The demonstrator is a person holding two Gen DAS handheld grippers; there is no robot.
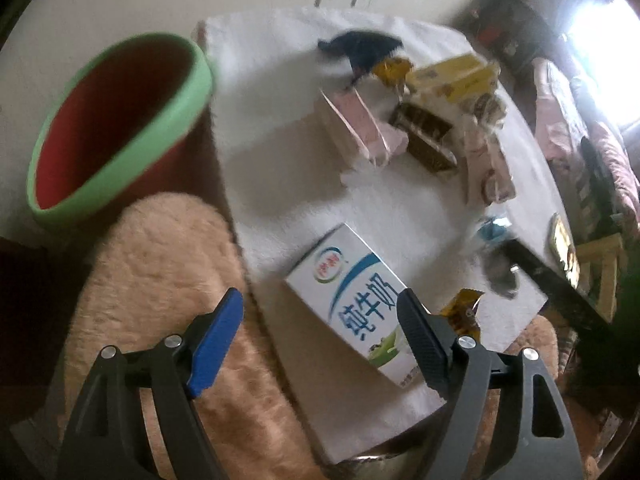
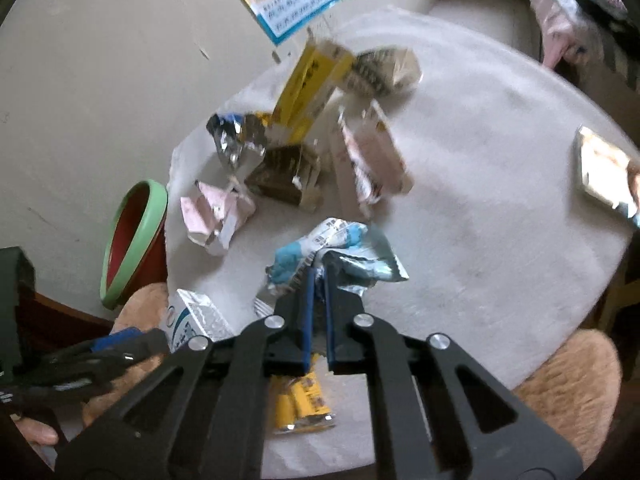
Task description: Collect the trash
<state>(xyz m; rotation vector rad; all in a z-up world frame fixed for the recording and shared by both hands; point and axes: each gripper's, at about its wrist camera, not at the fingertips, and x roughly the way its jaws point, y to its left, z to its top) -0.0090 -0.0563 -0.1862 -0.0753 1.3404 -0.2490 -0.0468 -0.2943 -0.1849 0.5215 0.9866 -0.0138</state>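
In the left wrist view my left gripper (image 1: 320, 294) stands open above the near table edge. A white-and-blue milk carton (image 1: 352, 300) lies flat below it, its right end behind the black finger (image 1: 420, 340). The blue-padded finger (image 1: 220, 332) hangs apart from it over a cushion. In the right wrist view my right gripper (image 2: 319, 270) is shut on a crumpled blue-and-silver wrapper (image 2: 352, 248) on the table. A red bin with a green rim (image 1: 120, 120) stands beside the table at the left. The left gripper (image 2: 120, 344) and the milk carton (image 2: 196, 316) show at lower left there.
On the white-clothed round table (image 2: 500, 200) lie a pink carton (image 2: 216, 212), a brown carton (image 2: 288, 176), a yellow box (image 2: 308, 84), another pink pack (image 2: 372, 160) and silver wrappers (image 2: 236, 140). A yellow wrapper (image 2: 300, 400) lies under my right gripper. Fluffy tan stools (image 1: 160, 280) flank the table.
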